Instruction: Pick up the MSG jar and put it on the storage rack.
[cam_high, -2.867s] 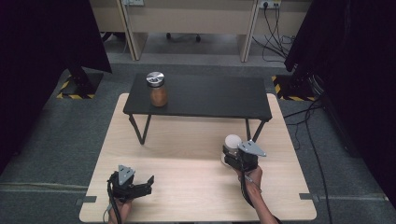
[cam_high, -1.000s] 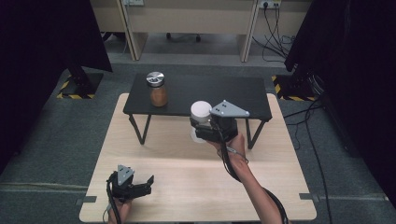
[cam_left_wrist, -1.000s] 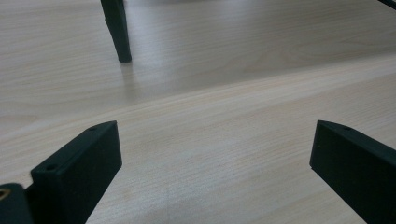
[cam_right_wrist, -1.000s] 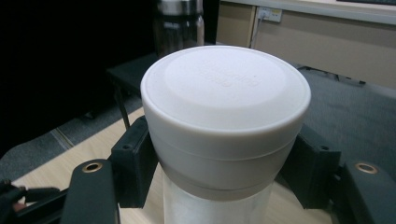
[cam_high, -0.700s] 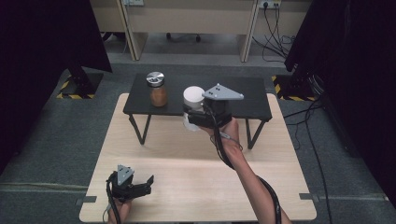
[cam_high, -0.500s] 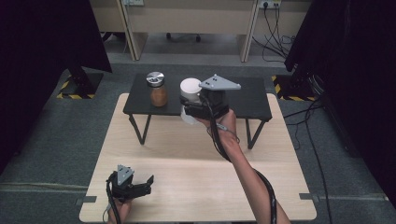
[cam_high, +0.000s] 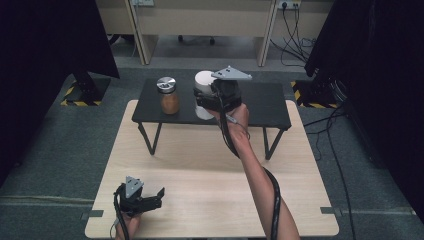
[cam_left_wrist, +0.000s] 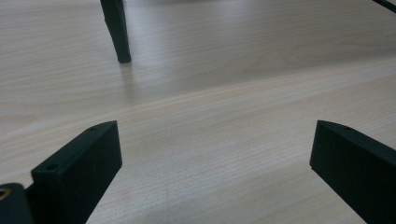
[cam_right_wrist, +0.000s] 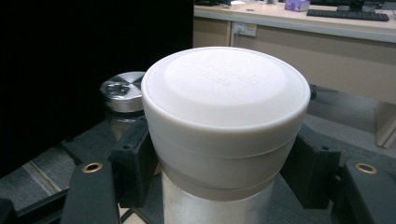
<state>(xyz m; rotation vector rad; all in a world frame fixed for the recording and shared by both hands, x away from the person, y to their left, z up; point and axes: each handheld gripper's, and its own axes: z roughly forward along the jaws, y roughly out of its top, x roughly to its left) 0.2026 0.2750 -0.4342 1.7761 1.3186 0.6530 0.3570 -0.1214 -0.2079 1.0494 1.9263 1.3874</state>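
My right gripper (cam_high: 207, 101) is shut on a white-lidded jar (cam_high: 203, 81) and holds it upright above the black raised shelf (cam_high: 260, 102), just right of a brown jar with a silver lid (cam_high: 168, 96). In the right gripper view the white-lidded jar (cam_right_wrist: 225, 126) sits between both jaws, with the silver-lidded jar (cam_right_wrist: 122, 95) behind it at left. My left gripper (cam_high: 156, 197) rests open on the wooden table (cam_high: 200, 165) near its front left corner. Between its fingers (cam_left_wrist: 77, 172) lies bare wood.
The black raised shelf stands on thin legs (cam_high: 149, 138) at the table's far side. One shelf leg (cam_left_wrist: 116, 30) shows ahead in the left gripper view. Cables (cam_high: 300, 30) and desks lie beyond the table, on grey floor.
My right gripper has carried the white-lidded jar from the table's right side up and to the far left, over the shelf beside the brown jar. The left gripper has stayed put.
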